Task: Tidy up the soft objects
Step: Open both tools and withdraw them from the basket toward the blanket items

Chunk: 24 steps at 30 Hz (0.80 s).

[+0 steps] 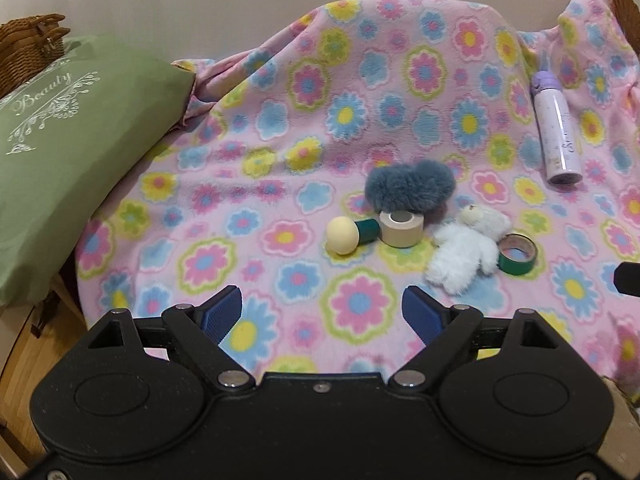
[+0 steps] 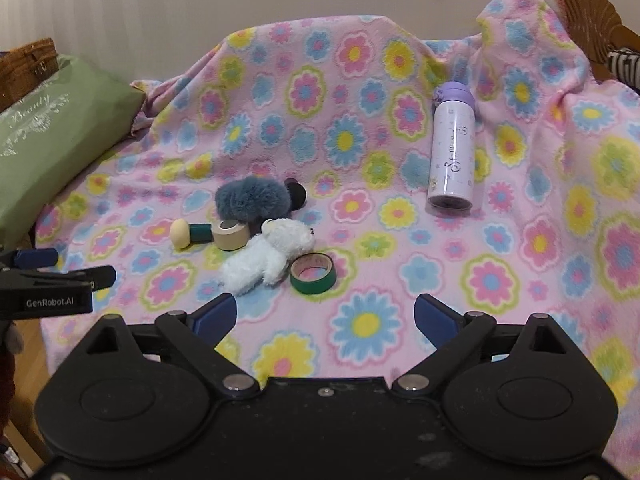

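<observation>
A white plush bear (image 1: 466,246) (image 2: 268,254) lies on the flowered pink blanket (image 1: 280,120) (image 2: 500,260). Behind it rests a fluffy grey-blue pom (image 1: 410,188) (image 2: 252,198). My left gripper (image 1: 322,314) hovers open over the blanket, short of the bear, with nothing between its blue pads. My right gripper (image 2: 325,318) is open too, empty, just in front of the green tape roll (image 2: 313,274) (image 1: 517,254). The left gripper's fingers (image 2: 52,268) show at the left edge of the right wrist view.
A beige tape roll (image 1: 401,229) (image 2: 230,235) and a cream-headed, green-handled knob (image 1: 352,234) (image 2: 190,233) lie beside the soft things. A purple-capped bottle (image 1: 556,128) (image 2: 452,148) lies farther right. A green pillow (image 1: 68,140) (image 2: 52,140) and wicker basket (image 1: 28,46) sit left.
</observation>
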Each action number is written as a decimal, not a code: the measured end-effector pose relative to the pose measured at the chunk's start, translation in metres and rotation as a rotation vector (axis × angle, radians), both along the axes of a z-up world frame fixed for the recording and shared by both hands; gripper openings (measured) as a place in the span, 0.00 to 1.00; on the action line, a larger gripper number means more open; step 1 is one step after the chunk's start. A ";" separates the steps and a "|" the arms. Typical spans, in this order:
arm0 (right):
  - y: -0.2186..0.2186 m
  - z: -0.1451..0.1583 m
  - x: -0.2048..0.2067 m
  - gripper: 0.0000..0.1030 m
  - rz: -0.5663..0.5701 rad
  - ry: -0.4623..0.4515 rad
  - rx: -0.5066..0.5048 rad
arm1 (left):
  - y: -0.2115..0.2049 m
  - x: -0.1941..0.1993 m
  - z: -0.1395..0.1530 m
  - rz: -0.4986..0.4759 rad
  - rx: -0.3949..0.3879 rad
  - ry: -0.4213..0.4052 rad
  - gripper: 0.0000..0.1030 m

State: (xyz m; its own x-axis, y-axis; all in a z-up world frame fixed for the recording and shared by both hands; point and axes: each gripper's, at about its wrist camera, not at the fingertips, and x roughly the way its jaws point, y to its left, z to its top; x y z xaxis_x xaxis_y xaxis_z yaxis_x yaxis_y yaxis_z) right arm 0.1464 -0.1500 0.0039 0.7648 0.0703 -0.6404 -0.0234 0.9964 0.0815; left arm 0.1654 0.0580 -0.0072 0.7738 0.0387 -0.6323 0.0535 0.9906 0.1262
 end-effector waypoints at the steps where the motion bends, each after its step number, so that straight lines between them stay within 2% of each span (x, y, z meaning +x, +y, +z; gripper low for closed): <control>1: 0.001 -0.002 0.003 0.94 0.003 -0.001 -0.006 | 0.000 0.004 -0.003 0.001 0.003 -0.005 0.82; 6: 0.005 -0.012 0.016 0.96 0.017 -0.007 -0.023 | 0.002 0.022 -0.015 0.008 -0.008 -0.009 0.83; 17: 0.012 -0.041 0.052 0.97 0.047 0.067 -0.026 | -0.001 0.062 -0.046 0.011 0.034 -0.010 0.83; 24: 0.012 -0.048 0.079 0.97 0.041 0.076 0.050 | 0.003 0.087 -0.059 0.019 0.016 -0.011 0.83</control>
State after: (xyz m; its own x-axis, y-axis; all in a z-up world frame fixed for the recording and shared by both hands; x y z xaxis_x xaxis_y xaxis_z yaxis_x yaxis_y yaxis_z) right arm 0.2254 -0.1382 -0.0438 0.7097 0.1343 -0.6916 -0.0561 0.9893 0.1346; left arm 0.2520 0.0606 -0.0663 0.7798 0.0640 -0.6228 0.0330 0.9892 0.1430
